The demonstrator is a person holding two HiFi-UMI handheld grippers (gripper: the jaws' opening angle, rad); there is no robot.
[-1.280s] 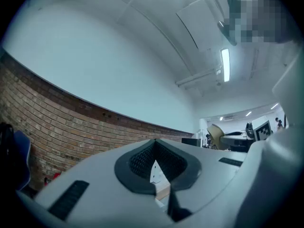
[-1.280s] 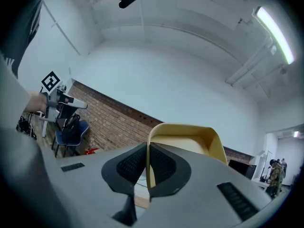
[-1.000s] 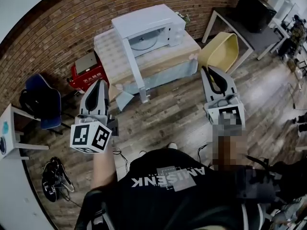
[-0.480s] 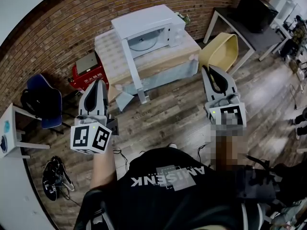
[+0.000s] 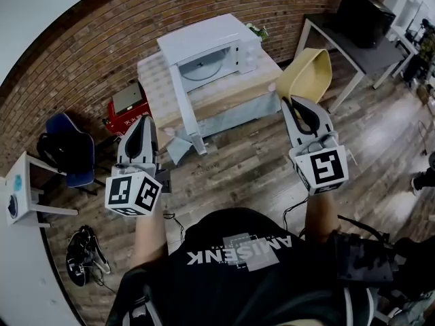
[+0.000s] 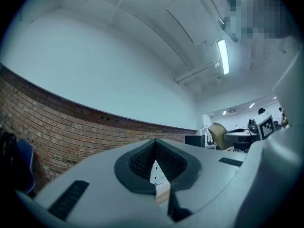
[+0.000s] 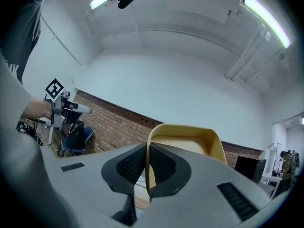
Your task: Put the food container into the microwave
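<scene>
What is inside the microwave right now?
Through the open door of the microwave, only its round turntable shows, with nothing on it. Its roof hides the back of the cavity.

1 white box-shaped microwave [image 5: 200, 32] and 1 yellow plastic food container [image 5: 307, 75] are counted. 2 grey two-jaw grippers are seen: the left gripper [image 5: 144, 119] and the right gripper [image 5: 291, 102]. 1 cloth-covered table [image 5: 158, 80], 1 red box [image 5: 117, 114], 1 blue chair [image 5: 68, 138] and 1 dark desk [image 5: 370, 53] are counted.
</scene>
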